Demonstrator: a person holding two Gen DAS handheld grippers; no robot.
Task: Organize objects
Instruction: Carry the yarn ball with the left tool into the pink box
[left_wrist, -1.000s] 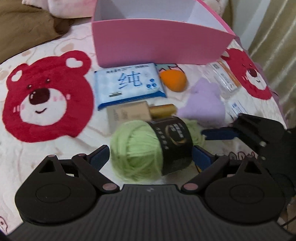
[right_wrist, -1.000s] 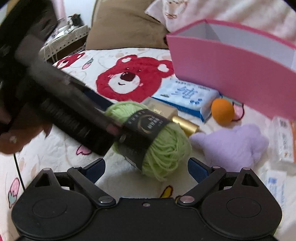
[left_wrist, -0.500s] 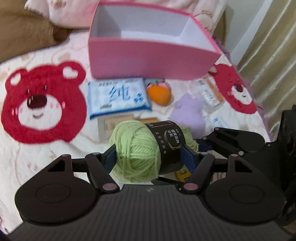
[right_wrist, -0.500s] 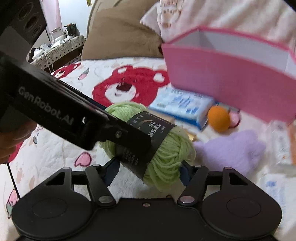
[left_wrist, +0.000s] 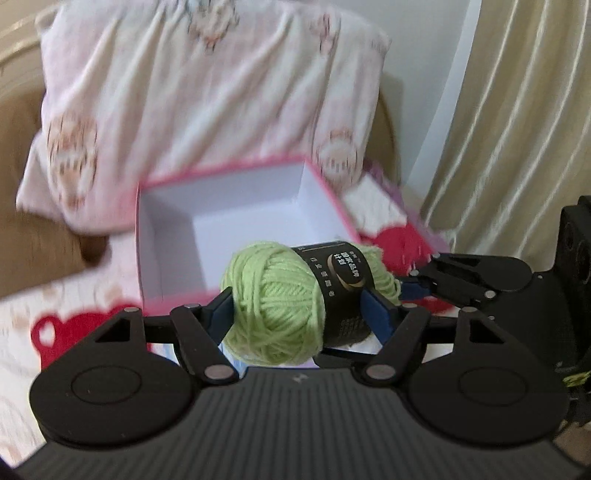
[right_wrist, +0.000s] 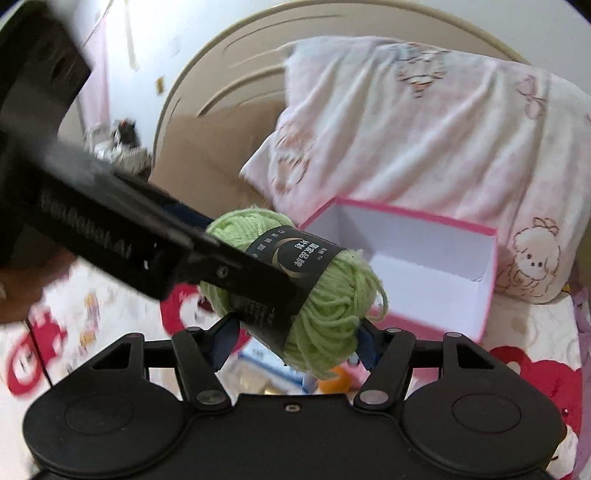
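Observation:
A green yarn ball (left_wrist: 275, 306) with a black paper band is held in the air by both grippers. My left gripper (left_wrist: 299, 314) is shut on its two sides. My right gripper (right_wrist: 291, 339) is shut on it too, crossing from the right; it also shows in the left wrist view (left_wrist: 461, 277). The yarn also shows in the right wrist view (right_wrist: 328, 310), with the left gripper's body (right_wrist: 110, 236) crossing it. The open pink box (left_wrist: 147, 236) with a white inside lies just beyond and below the yarn; it also shows in the right wrist view (right_wrist: 484, 295).
A pink patterned pillow (left_wrist: 207, 96) leans behind the box. A beige curtain (left_wrist: 524, 129) hangs at the right. The white bedspread with red bears (right_wrist: 535, 362) lies below. A blue tissue pack (right_wrist: 266, 365) and an orange ball (right_wrist: 332, 384) lie under the yarn.
Both grippers closed on the yarn and lifted it off the bedspread. It now hangs higher and nearer the pink box, and the other items have dropped out of the left view.

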